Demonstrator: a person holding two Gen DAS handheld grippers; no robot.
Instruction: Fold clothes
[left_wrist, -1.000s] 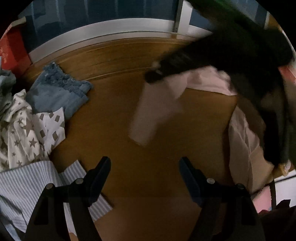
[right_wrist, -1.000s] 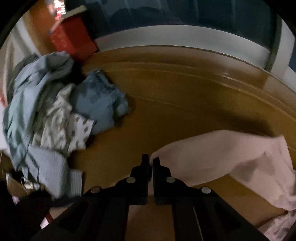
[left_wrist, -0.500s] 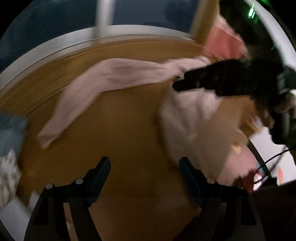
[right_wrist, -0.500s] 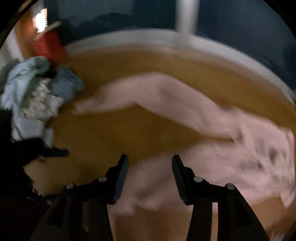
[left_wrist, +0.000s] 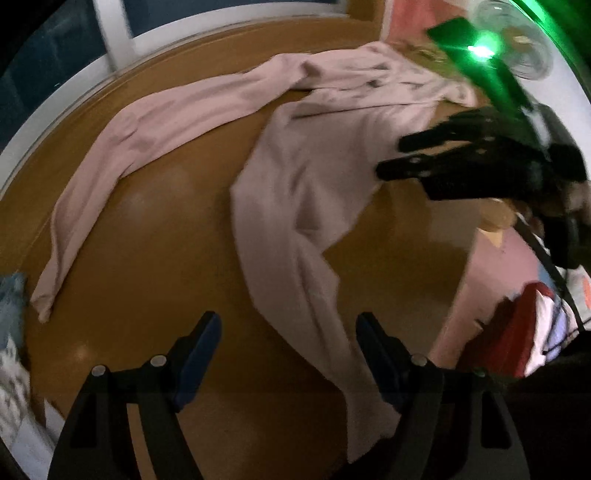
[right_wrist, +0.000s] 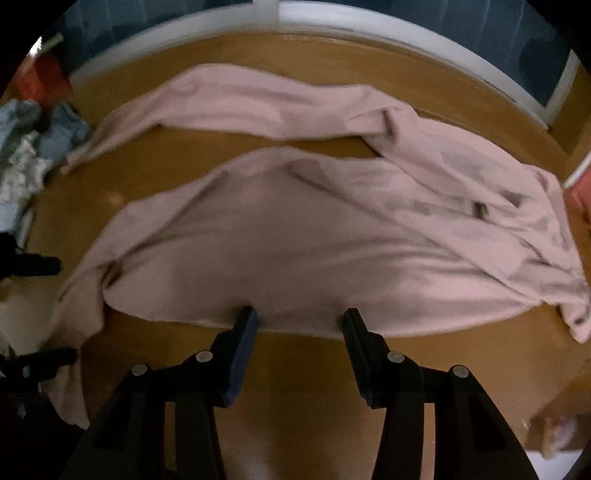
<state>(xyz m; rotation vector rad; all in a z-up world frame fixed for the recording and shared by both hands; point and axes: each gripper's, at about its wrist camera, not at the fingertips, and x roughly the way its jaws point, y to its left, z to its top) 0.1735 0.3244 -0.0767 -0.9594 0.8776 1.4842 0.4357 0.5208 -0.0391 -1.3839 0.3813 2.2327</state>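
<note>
Left gripper (left_wrist: 288, 341): jaws spread, have just been closing slightly, nothing between the pads; one leg of the pale pink soft-fabric trousers (left_wrist: 295, 206) runs just ahead and under its right finger. Far left of it, a pile of blue and patterned clothes (right_wrist: 29, 147), unfolded. Right gripper (right_wrist: 299, 321): jaws apart, empty, tips at the near hem of the trousers spread across the brown wooden table (right_wrist: 306, 387). Progress: garment laid out, legs splayed, still wrinkled; no fold made yet. Pile untouched.
</note>
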